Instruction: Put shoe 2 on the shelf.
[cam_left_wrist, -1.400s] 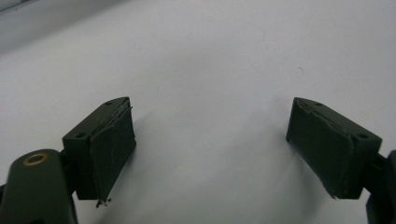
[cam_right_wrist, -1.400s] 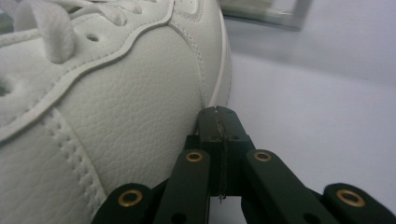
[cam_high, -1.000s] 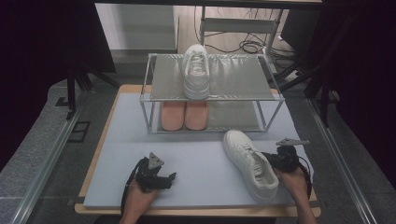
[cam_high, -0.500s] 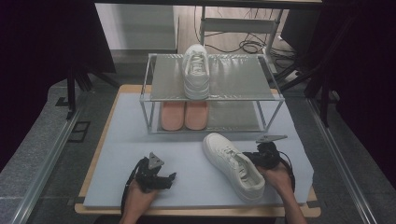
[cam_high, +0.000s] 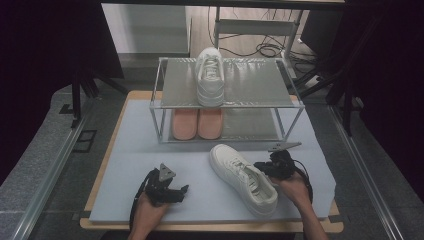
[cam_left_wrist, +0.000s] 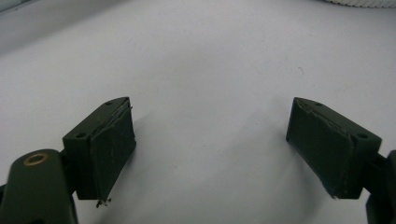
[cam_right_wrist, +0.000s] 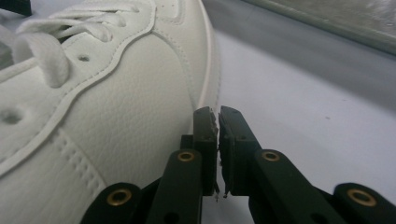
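Resting against the side of a white leather lace-up sneaker (cam_high: 243, 178), the right gripper (cam_high: 261, 167) has its two black jaws drawn almost together, with nothing pinched between them; the right gripper view shows them beside the shoe's sole edge (cam_right_wrist: 205, 88), and they have just been opening a touch. That near-closed stance reads as a pushing tool rather than a grasp: the sneaker lies askew on the pale grey foam mat (cam_high: 125, 165), toe pointing toward the metal-framed two-tier rack with translucent shelves (cam_high: 260, 82), and nudging it would square it up for lifting.

Its likely mate, a second white sneaker (cam_high: 210, 76), already stands on the rack's top shelf, heel toward the person, which suggests the loose shoe is meant to join it. A pair of salmon-pink slip-on shoes (cam_high: 197, 123) sits side by side on the lower shelf.

The left gripper (cam_high: 181, 191) waits on the mat at the near edge, its jaws spread wide and empty, well apart from the shoe.

No brand mark, label or writing can be read on either sneaker; the tongue of the top-shelf shoe is too small to tell.
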